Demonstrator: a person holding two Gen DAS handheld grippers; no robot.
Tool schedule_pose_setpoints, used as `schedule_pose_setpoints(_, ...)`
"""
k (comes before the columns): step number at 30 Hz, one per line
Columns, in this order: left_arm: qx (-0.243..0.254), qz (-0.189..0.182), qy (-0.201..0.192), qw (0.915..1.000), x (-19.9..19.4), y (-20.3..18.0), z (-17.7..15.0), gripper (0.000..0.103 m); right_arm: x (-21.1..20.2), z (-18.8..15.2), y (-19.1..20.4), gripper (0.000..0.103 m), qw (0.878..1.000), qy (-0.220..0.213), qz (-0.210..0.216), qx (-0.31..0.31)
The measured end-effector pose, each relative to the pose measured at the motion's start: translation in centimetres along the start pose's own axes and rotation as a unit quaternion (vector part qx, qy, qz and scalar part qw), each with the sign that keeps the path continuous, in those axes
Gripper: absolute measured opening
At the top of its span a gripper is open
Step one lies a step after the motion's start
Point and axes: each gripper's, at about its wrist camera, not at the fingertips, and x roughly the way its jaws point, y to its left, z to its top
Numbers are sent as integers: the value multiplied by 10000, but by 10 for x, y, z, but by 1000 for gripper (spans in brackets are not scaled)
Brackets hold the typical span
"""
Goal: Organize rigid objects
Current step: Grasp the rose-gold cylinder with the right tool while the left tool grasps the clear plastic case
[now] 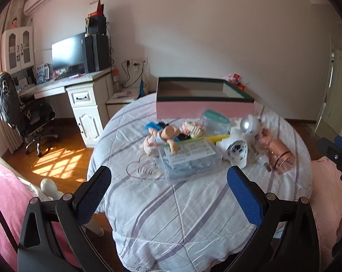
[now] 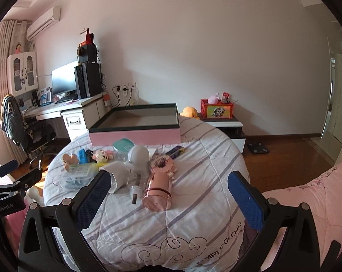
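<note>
A pile of objects lies on a round table under a striped quilt [image 1: 182, 204] [image 2: 193, 204]. Among them are a clear plastic box [image 1: 190, 158] [image 2: 79, 174], a small doll [image 1: 164, 137] [image 2: 69, 159], a white and silver device [image 1: 238, 145] [image 2: 138, 158], a rose-gold bottle [image 1: 277, 151] [image 2: 157, 192] on its side, and a teal-lidded tub [image 1: 215, 122] [image 2: 123, 148]. Behind the pile stands an empty pink box [image 1: 205, 98] [image 2: 137, 124] with a dark rim. My left gripper [image 1: 168, 195] hovers open short of the clear box. My right gripper [image 2: 171, 201] hovers open, with the bottle between its fingers' line of sight.
A desk [image 1: 64, 83] [image 2: 57, 108] with a monitor and an office chair [image 1: 23, 113] stands at the left wall. Pink bedding [image 2: 318, 204] lies to the right, and a low cabinet [image 2: 225, 127] with a red toy box sits behind the table. Wooden floor surrounds the table.
</note>
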Motion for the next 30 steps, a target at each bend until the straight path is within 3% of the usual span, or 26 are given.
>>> schedule_pose_setpoints(10, -103, -103, 772, 9969, 75, -11, -8, 103, 51, -33, -19, 103, 9976, 673, 147, 76)
schedule_pose_setpoints(14, -12, -22, 810, 9967, 92, 2, -6, 103, 63, -34, -23, 103, 9965, 793, 252, 82)
schedule_pose_setpoints(18, -373, -511, 943, 9935, 101, 14, -3, 103, 74, -31, -26, 103, 9959, 835, 325, 108)
schedule_pose_setpoints(26, 384, -722, 970, 9919, 125, -19, 12, 103, 102, -31, -17, 103, 9919, 1113, 614, 62)
schedule_pose_setpoints(30, 358, -758, 1118, 9902, 139, -22, 21, 103, 106, -30, -17, 103, 9911, 1153, 653, 91)
